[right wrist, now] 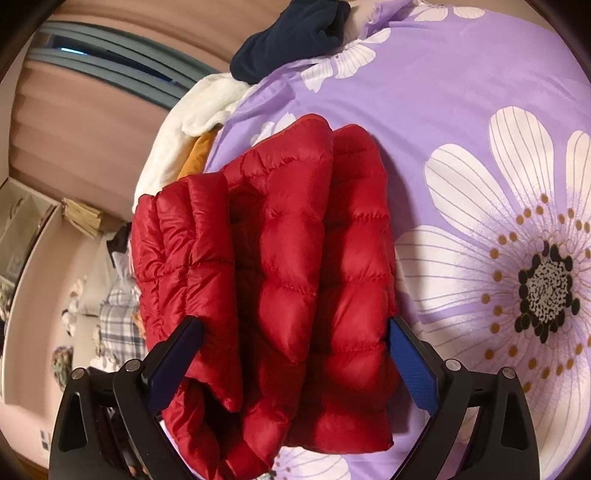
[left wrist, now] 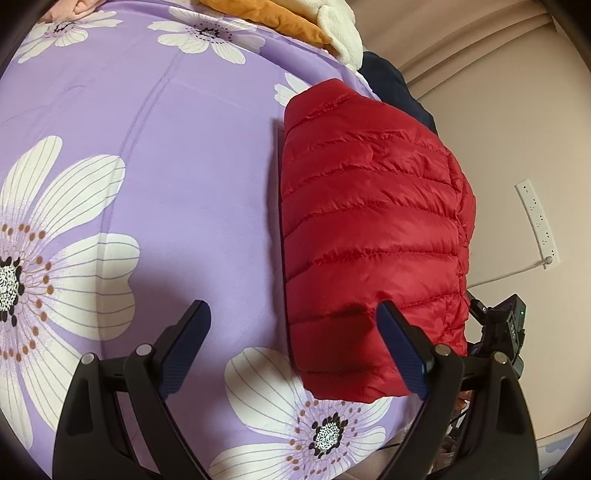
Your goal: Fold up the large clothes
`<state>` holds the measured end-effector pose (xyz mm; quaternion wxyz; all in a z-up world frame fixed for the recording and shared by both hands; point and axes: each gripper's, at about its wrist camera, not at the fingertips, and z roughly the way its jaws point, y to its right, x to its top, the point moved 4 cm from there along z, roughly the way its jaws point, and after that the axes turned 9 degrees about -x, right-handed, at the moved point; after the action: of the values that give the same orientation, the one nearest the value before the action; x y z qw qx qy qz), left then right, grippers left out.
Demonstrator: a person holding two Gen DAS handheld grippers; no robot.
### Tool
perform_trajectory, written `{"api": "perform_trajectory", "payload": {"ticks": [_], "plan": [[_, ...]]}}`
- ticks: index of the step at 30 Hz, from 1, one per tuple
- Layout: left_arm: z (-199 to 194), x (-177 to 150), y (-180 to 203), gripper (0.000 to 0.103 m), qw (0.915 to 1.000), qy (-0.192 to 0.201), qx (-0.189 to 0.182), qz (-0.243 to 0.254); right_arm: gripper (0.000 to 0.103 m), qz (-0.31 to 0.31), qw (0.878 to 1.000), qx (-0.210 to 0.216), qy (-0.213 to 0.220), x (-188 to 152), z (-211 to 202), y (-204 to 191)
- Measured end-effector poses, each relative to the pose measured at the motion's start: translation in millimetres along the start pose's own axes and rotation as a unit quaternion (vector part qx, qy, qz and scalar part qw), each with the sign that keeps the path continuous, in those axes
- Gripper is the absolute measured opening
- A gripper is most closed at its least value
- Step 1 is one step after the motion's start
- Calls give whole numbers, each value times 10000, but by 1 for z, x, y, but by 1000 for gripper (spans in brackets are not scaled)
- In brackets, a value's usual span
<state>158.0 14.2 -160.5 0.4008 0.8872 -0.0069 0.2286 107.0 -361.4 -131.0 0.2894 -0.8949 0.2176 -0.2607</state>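
A red quilted puffer jacket (left wrist: 373, 229) lies folded into a compact bundle on the purple flowered bedsheet (left wrist: 184, 166), near the bed's right edge. My left gripper (left wrist: 291, 310) is open above the sheet, its right finger over the jacket's near corner. In the right wrist view the jacket (right wrist: 295, 266) fills the centre, folded in layers. My right gripper (right wrist: 295, 328) is open, its fingers spread on either side of the bundle's near end. The right gripper's body shows in the left wrist view (left wrist: 506, 325) beyond the jacket.
An orange garment (left wrist: 273, 18), a white fleece (left wrist: 343, 33) and a dark navy garment (left wrist: 395, 85) are piled at the bed's far edge. A white power strip (left wrist: 537, 221) lies on the floor. A shelf and checked fabric (right wrist: 118, 317) sit beside the bed.
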Motion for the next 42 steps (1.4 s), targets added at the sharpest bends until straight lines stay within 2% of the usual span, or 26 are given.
{"api": "perform_trajectory", "payload": {"ticks": [19,24,42], "plan": [[16,8,6,92,9992,-125,-347,-136,98,108,9996,224,-124,3,3,3],[19,10,6,96,9987,-142,-449,-199,99,170,9991,344,-172,6,5,6],[30,16,4,101,9969,-171,-654,-392,100,331,9973,602,-255,10,10,8]]}}
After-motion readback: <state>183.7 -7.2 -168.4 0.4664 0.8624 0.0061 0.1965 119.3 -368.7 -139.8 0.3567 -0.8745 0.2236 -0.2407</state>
